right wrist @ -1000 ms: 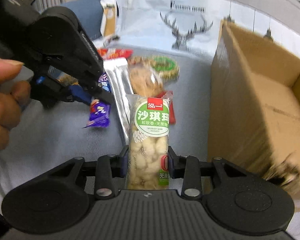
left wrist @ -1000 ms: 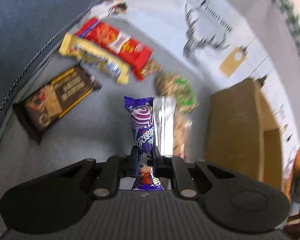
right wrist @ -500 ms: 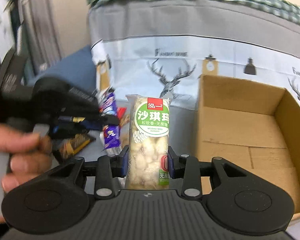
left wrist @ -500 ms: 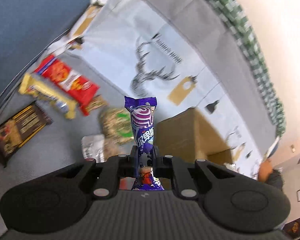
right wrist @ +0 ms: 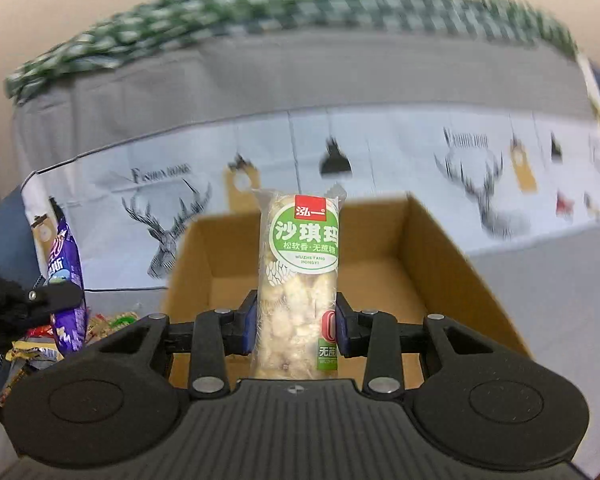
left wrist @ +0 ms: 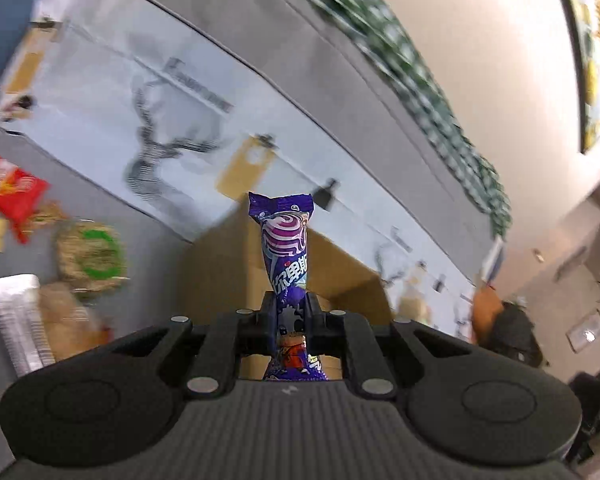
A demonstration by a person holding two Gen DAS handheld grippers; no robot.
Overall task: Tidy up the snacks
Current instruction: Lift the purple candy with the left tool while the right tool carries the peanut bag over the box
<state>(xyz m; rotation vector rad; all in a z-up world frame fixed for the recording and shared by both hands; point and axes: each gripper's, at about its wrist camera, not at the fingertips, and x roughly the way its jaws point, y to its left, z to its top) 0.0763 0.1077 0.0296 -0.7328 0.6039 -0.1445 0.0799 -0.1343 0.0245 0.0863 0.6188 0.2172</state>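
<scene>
The left gripper is raised and tilted upward, its jaws pinched tight on the lower part of a purple snack wrapper, which stands straight up between the fingers. The right gripper is held level, facing the box, jaws closed against both sides of a clear sachima pack that also stands upright in the grip.

The purple wrapper is narrow, with a pink and white swirl near its crimped top and white lettering below (a small cartoon figure shows near the fingers). In the right wrist view the same wrapper appears to the left of the right gripper, clamped by the left gripper. The sachima pack is see-through, showing pale puffed pieces, with a round green label topped by a red tag.

A cardboard box sits open directly ahead of the right gripper; the part of its floor that shows is bare brown card. From the left wrist, the box lies just behind the held wrapper. To the left of the left gripper, more snacks lie on the grey surface: a round green-labelled pack, a silver packet and a red packet.
</scene>
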